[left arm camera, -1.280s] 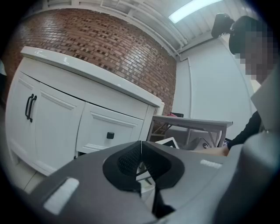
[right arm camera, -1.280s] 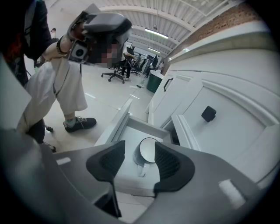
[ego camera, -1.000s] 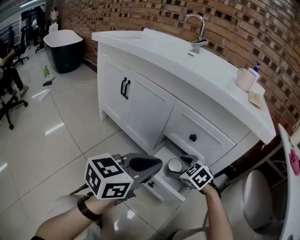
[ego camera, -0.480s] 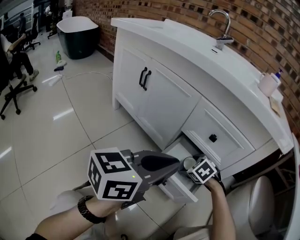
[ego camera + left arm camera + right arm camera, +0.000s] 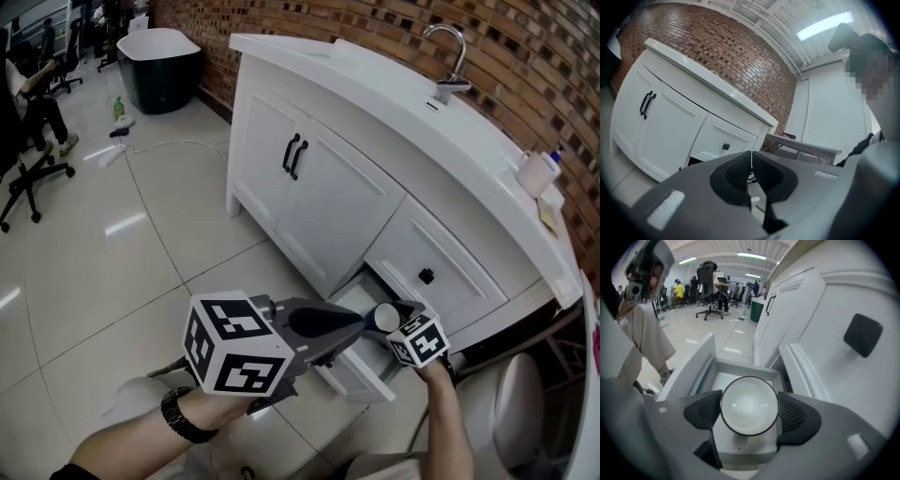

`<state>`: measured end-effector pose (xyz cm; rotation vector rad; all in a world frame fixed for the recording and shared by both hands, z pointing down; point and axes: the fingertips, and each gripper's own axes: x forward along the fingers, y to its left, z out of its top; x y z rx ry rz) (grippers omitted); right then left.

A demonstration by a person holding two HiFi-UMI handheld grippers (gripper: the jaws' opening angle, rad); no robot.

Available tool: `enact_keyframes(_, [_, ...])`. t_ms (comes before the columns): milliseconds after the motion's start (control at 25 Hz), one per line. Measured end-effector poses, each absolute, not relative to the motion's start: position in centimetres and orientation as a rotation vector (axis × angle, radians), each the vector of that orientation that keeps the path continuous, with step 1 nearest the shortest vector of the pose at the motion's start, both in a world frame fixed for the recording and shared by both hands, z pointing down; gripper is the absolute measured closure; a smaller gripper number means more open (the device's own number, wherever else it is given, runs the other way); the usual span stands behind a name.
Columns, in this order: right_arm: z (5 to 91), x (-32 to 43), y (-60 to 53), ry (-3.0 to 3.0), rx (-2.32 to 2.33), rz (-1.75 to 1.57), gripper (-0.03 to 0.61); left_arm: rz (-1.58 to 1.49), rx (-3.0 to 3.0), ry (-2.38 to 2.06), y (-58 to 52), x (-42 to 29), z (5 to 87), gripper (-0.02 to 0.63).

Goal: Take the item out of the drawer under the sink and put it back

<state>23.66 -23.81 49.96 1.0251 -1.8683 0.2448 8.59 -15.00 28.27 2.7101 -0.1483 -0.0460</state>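
A white cup with a dark rim sits between the pads of my right gripper, and both pads touch its sides. The jaws are closing on it. In the head view the cup hangs just above the open bottom drawer under the sink, with the right gripper behind it. The drawer floor below the cup looks bare. My left gripper is shut with nothing in it and hovers left of the drawer. Its pads meet in the left gripper view.
The white vanity has double doors with black handles and an upper drawer with a black knob. A faucet and a mug are on top. A toilet stands at the right, a dark tub far left.
The right gripper has risen a little with the cup, up from the drawer. The head view swung left and closer. The left gripper stays shut in much the same place.
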Motion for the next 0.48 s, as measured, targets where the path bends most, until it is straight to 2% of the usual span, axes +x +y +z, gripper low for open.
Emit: enact_keyframes(480, [40.1, 23.6, -20.4, -2.044, 1.34, 0.008, 0.207, 0.005, 2.777, -0.096, -12.4, 10.0, 28.0, 0.592])
